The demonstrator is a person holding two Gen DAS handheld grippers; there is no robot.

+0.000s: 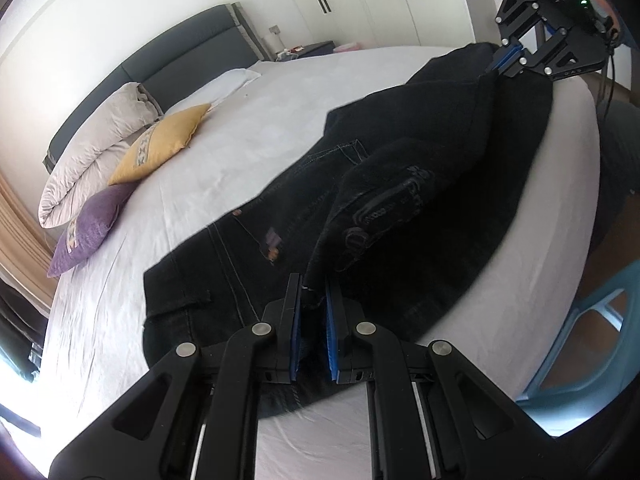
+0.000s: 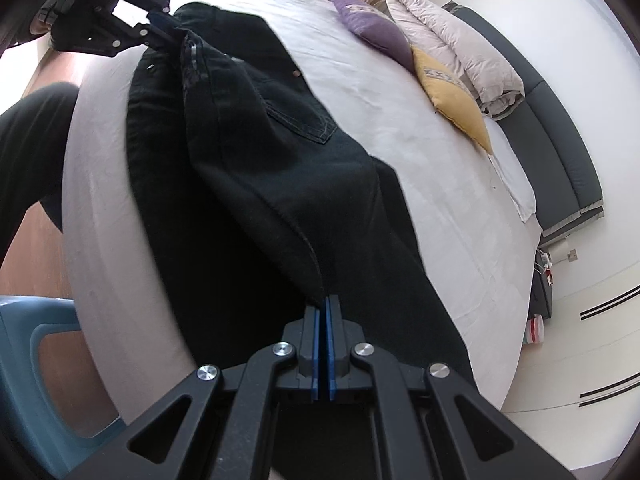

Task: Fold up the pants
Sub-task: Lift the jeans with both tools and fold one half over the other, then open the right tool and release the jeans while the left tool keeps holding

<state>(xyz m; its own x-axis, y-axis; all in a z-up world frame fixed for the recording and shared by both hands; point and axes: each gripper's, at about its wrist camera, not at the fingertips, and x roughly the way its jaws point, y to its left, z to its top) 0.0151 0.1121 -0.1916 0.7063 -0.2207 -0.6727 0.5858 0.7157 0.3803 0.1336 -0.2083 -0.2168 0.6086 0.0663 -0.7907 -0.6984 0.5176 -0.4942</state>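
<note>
Pants [image 1: 420, 208] lie on the bed [image 1: 200, 200], half-folded lengthwise; left gripper [image 1: 312, 292] and right gripper [image 2: 323, 304] each pinch an end; crosswise folds remain

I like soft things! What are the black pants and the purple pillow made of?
The black pants look like denim: thick, matte, with pale stitched seams and a metal rivet by the pocket. The purple pillow looks like soft, fuzzy woven fabric, maybe chenille or velvet; it is hard to tell.

Bare bed sheet [image 1: 224, 160] lies open beyond the pants [image 1: 400, 184]; cushions [image 1: 160, 144] and folded duvet [image 1: 96, 148] crowd the headboard [image 1: 192, 56].
</note>
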